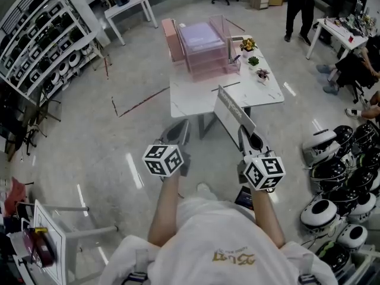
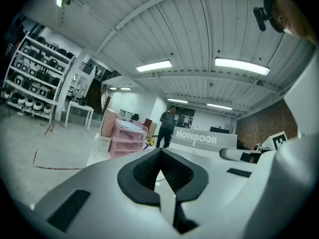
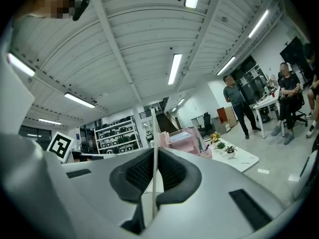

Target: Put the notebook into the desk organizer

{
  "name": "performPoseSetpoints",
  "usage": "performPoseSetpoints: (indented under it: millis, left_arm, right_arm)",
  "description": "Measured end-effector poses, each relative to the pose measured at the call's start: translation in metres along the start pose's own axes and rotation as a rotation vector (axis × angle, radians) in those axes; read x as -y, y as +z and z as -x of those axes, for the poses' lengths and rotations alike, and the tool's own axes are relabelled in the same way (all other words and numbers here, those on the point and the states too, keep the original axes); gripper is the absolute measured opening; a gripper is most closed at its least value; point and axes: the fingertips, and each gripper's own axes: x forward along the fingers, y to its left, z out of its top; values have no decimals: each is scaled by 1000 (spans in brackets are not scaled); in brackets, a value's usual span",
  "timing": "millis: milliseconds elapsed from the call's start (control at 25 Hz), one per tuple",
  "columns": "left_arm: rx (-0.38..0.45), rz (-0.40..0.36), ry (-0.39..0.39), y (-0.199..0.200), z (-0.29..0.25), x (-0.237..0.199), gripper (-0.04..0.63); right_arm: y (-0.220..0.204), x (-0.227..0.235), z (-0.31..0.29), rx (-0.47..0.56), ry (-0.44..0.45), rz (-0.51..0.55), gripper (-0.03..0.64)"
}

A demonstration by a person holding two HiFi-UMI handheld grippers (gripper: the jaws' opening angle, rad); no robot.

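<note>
My right gripper (image 1: 250, 140) is shut on the lower edge of the notebook (image 1: 233, 113), a thin grey-white board held tilted above the floor, in front of the white table (image 1: 196, 100). In the right gripper view the notebook (image 3: 154, 133) stands edge-on between the pads. The pink desk organizer (image 1: 202, 47) sits at the far side of the table, also seen in the left gripper view (image 2: 124, 136) and in the right gripper view (image 3: 182, 139). My left gripper (image 1: 177, 133) hangs beside the right one, shut and empty (image 2: 160, 154). The notebook's printed cover (image 2: 204, 139) shows to its right.
Small potted plants (image 1: 255, 61) stand at the table's right end. Shelving (image 1: 41, 40) lines the left wall. Round white-and-black devices (image 1: 341, 177) crowd the floor at right. A person (image 1: 300, 8) stands at the back, and others sit by a desk (image 1: 341, 31).
</note>
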Motion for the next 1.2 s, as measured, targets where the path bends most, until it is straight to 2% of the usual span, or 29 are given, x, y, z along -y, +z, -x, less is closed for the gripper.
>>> performPoseSetpoints:
  millis: [280, 560, 840, 1200]
  left_arm:
    - [4, 10, -18, 2, -9, 2, 15]
    - [-3, 23, -21, 11, -45, -27, 15]
    - [-3, 35, -38, 38, -136, -82, 15]
    - [-8, 31, -78, 98, -251, -158, 15]
  right_arm:
    - [16, 10, -6, 23, -26, 67, 18]
    - [27, 28, -50, 45, -33, 68, 18]
    - [40, 68, -144, 42, -46, 89, 18]
    - [73, 103, -280, 63, -60, 132, 18]
